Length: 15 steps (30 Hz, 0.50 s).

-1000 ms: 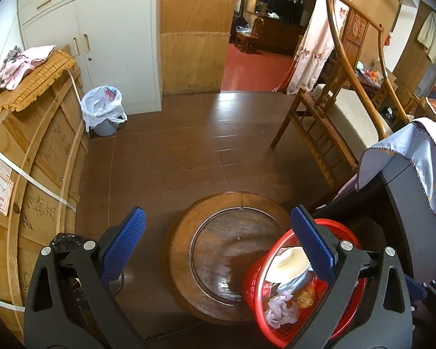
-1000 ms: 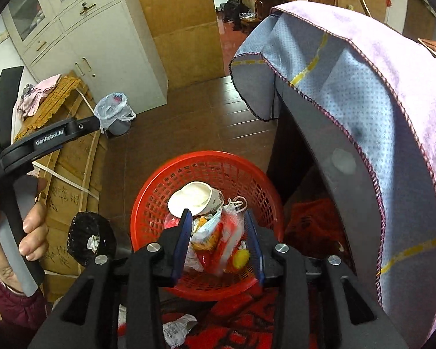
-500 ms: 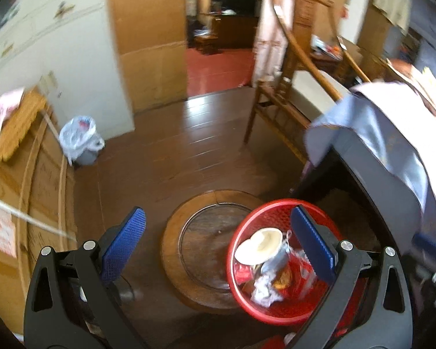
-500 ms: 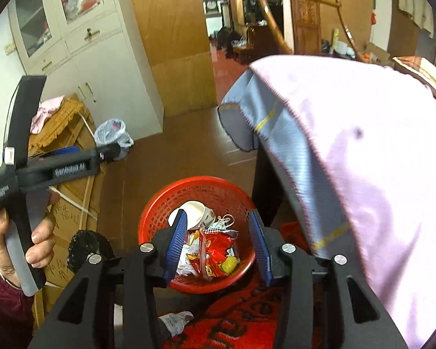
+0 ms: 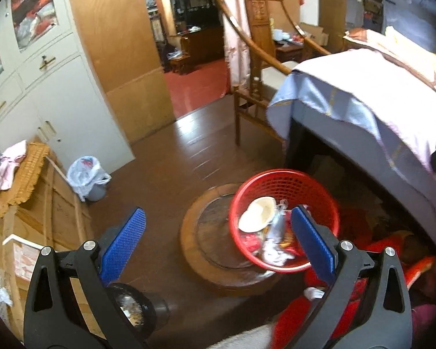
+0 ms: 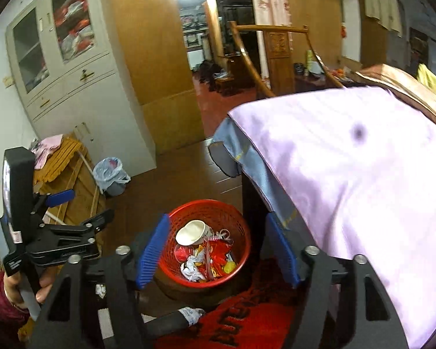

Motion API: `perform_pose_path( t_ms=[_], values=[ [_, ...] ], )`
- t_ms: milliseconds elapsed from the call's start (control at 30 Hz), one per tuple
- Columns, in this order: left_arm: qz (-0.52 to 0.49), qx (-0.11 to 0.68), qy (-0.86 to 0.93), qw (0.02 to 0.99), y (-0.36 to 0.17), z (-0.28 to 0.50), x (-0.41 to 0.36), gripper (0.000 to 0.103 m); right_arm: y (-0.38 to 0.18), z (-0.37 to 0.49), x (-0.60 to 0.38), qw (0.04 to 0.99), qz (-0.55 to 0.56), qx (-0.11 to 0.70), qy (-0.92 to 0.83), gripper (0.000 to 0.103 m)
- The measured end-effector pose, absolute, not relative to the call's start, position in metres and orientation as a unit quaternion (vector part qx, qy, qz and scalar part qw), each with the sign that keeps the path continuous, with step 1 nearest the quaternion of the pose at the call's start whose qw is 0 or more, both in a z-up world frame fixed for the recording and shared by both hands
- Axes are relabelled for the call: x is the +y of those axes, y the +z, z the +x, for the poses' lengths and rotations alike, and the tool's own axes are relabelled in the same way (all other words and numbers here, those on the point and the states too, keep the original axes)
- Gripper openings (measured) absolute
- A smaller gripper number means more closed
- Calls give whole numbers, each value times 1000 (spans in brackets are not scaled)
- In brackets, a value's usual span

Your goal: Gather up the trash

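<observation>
Right claw (image 6: 216,254): jaws wide apart and just been opening; nothing between the blue pads, so the snack wrappers seen past them in the lower middle of the frame already lie in the basket.
Left claw (image 5: 218,241): also spread wide and empty, held out over the floor; in the right view it shows at the left edge, gripped by a hand (image 6: 23,290).
Red basket (image 6: 210,240): lower centre of the frame, upright, mouth facing up, perched on a round wooden stool (image 5: 218,273) right by the dark desk leg, likely so it catches drops from above.
Trash in it (image 6: 209,258): a white bowl tipped on its side, crumpled paper, red wrappers; a loose heap with no clear long axis.
Desk (image 6: 348,174): draped in lilac cloth, at right.
Bagged bin (image 6: 110,174): left of centre, well apart from the basket.
</observation>
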<state>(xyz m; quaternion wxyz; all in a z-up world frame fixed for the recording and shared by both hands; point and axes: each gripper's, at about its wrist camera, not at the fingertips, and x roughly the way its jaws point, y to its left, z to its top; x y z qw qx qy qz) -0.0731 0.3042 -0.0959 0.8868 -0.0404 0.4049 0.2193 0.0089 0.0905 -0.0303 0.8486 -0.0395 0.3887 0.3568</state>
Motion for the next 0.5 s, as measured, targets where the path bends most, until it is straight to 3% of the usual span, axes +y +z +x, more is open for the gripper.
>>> perform_pose_path(
  t_ms=[67, 267, 500],
  values=[
    [-27, 399, 210, 892, -94, -76, 295, 96, -41, 4, 85, 850, -35, 400, 342, 76],
    [10, 385, 210, 899, -96, -77, 277, 96, -88, -3, 82, 825, -34, 464, 320, 77],
    [34, 402, 209, 891, -118, -71, 272, 96, -108, -4, 91, 824, -62, 470, 310, 77]
  ],
)
